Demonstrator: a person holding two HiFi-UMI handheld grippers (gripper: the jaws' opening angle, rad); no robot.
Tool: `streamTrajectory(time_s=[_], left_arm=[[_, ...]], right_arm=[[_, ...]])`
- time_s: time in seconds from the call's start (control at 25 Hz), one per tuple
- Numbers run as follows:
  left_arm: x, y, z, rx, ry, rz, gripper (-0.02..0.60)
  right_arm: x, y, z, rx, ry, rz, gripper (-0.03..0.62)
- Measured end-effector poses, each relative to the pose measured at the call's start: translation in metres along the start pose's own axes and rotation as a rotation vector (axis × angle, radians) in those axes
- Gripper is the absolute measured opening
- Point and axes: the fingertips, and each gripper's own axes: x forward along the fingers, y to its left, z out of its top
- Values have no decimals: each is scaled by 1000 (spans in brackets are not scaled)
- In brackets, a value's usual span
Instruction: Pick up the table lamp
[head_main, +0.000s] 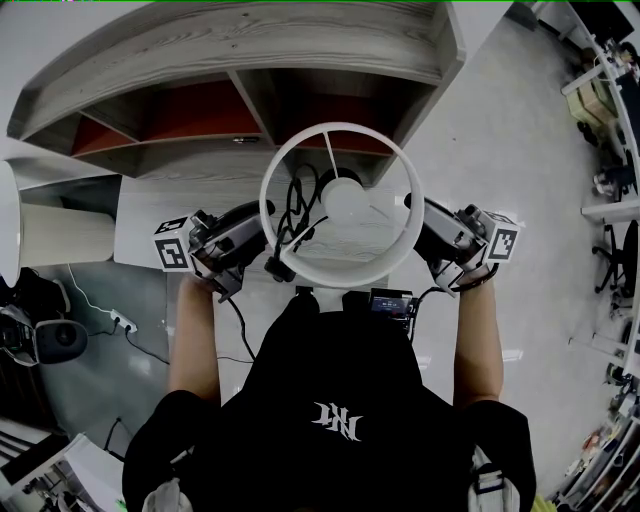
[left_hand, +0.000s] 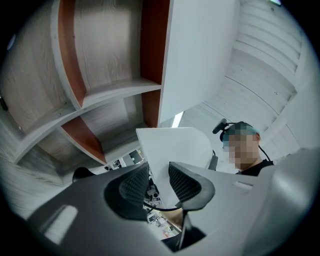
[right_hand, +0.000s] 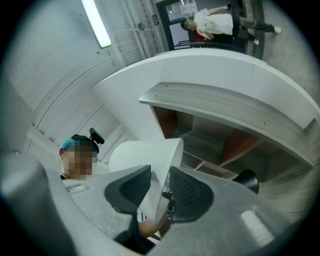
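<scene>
Standing at a white desk (head_main: 140, 222), a person (head_main: 335, 420) in a black top held one gripper in each hand, forearms bare and stretched forward.

Item one: table lamp (head_main: 340, 272). White, with a round drum shade open at the top and thin spokes across the ring. It hung between the two grippers, over the desk and in front of the shelf unit. A black cable (head_main: 297, 212) looped down inside the shade. Its foot was hidden from above.

Item two: left gripper (head_main: 258, 222). Grey body, marker cube (head_main: 173, 248) at the outer side. It met the shade's left wall. Seen along its own jaws, the left gripper (left_hand: 159, 182) had the thin white shade (left_hand: 172, 147) wall caught between the ribbed black pads, one jaw inside and one outside.

Item three: right gripper (head_main: 420, 222). It mirrored the first on the shade's right wall. Along its jaws, the right gripper (right_hand: 160, 187) was clamped on the shade (right_hand: 145, 155) wall in the same way.

Item four: shelf unit (head_main: 250, 60). Pale wood grain with red-brown back panels, its compartments bare.

Sundries: a power strip (head_main: 122, 322) on the grey floor at the left; a bystander (right_hand: 215, 22) in a white shirt far off by a doorway; a ceiling light (right_hand: 95, 22).
</scene>
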Motion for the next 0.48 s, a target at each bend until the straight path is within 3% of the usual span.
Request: streamTrajectory(time_s=[0.48], left_arm=[[0, 0, 0, -3, -8, 3, 124]], right_arm=[[-1, -3, -2, 9, -5, -5, 120]])
